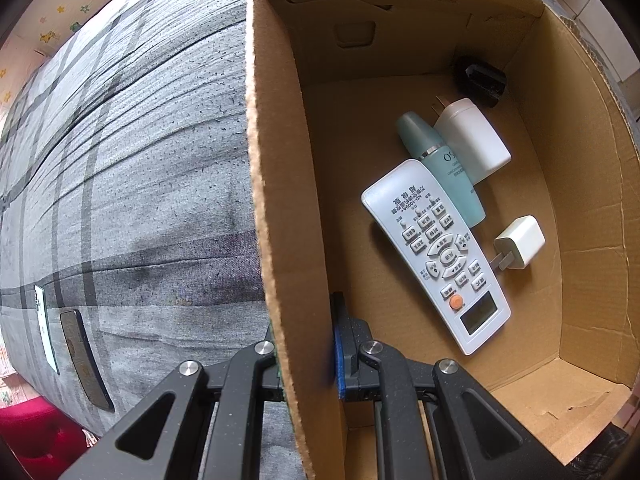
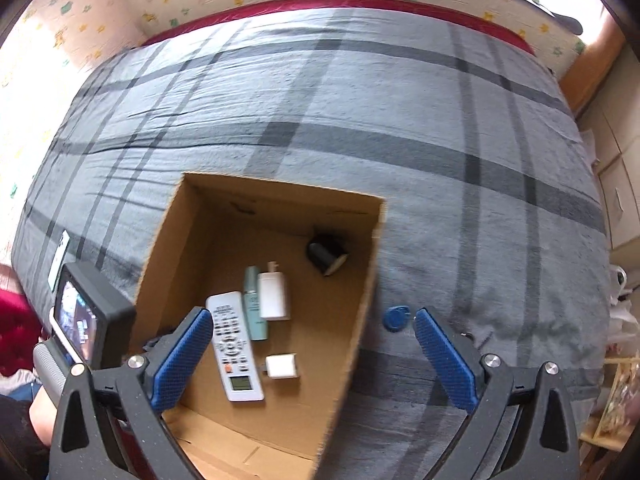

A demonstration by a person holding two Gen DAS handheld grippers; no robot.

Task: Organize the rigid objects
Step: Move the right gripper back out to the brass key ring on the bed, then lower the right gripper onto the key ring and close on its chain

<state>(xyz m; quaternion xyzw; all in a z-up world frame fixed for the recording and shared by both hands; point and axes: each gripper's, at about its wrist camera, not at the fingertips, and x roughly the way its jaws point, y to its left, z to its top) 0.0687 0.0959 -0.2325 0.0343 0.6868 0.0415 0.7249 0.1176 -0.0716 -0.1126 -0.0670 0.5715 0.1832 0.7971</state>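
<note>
Clamped on the left wall of the cardboard box [image 1: 280, 200], the left tool [image 1: 308, 356] pinches the corrugated edge between its blue ribbed pad and the opposite finger. Over the box's near right side, the right tool [image 2: 312, 356] stands released, its two blue textured pads spread wide with nothing between them. Inside the box, on the plain brown floor, lies a long white remote control [image 1: 436, 256], flat and face up, its small screen toward the near wall and its rounded end toward the far wall, its long axis slightly slanted. Touching its far end is a slim teal bottle [image 1: 440, 164], smooth and cylindrical, lying on its side roughly in line with the remote, cap toward the far wall. Just beside the bottle lies a white rounded charger [image 1: 472, 140], prongs pointing away. A small white cube charger [image 1: 520, 240] sits near the remote's right side, prongs toward the remote. A black cylindrical object [image 1: 480, 78] lies near the far right corner. The box rests on a bed with a grey plaid cover [image 2: 400, 120], softly wrinkled. A blue round piece [image 2: 396, 318] lies on the cover just right of the box.
</note>
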